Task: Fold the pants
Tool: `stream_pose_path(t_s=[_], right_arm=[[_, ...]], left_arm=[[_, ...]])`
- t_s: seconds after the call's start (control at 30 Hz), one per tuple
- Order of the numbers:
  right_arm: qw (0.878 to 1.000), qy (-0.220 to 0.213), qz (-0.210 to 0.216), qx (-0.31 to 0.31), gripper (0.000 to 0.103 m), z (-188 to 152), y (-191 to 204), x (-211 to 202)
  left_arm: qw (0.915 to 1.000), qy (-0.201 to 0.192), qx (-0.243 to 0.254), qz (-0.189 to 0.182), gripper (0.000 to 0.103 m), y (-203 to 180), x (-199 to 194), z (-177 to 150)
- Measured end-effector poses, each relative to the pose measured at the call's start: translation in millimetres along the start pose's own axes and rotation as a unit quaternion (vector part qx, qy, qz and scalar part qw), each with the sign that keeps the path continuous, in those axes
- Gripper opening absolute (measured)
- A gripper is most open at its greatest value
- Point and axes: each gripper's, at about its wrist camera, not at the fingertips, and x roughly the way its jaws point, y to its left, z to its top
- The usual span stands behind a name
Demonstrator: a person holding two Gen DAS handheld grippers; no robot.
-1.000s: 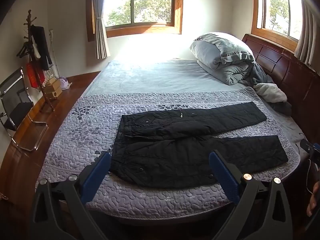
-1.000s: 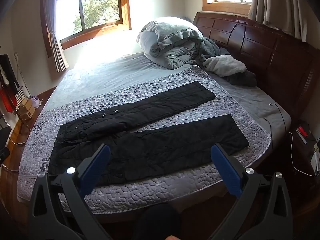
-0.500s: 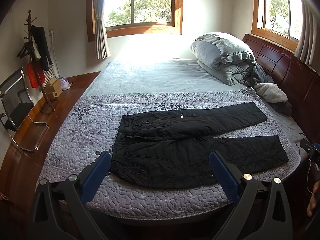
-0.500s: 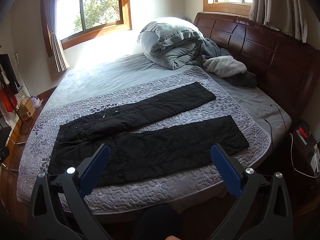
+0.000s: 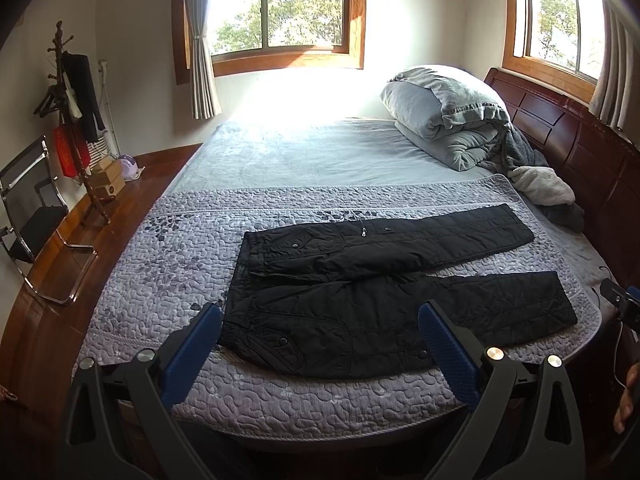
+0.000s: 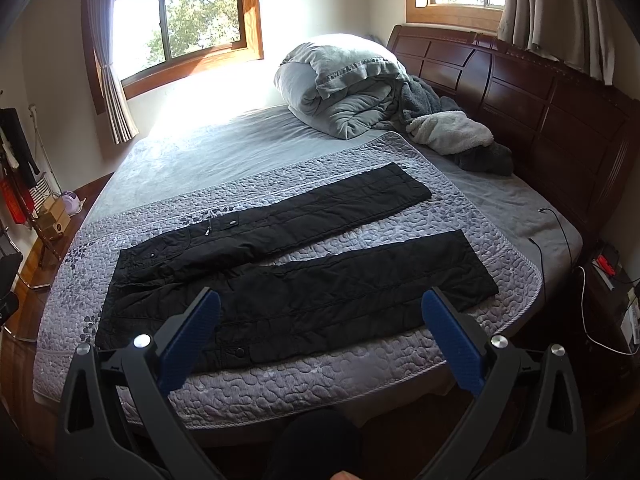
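A pair of black quilted padded pants lies flat and unfolded on a grey-lilac pebble-stitched quilt that covers the near part of the bed. The waistband points toward the coat-stand side, and the two legs splay apart toward the dark wooden headboard, the far leg angled away from the near one. Snap buttons, flap pockets and a small zipper pull show on the fabric. The left tongs hang released above the waist end, blue pads wide apart, touching nothing. The right tongs hang likewise released over the near leg. A rolled grey duvet sits by the headboard.
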Motion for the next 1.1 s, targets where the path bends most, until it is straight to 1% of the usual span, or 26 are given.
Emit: stream_pose_path(t_s=[1.1], right_arm=[[1.0,0.001,0.001,-0.005,0.101,-3.5,0.5,1.7]], left_arm=[[1.0,0.002,0.001,0.001,0.1,-3.2,1.2,0.1]])
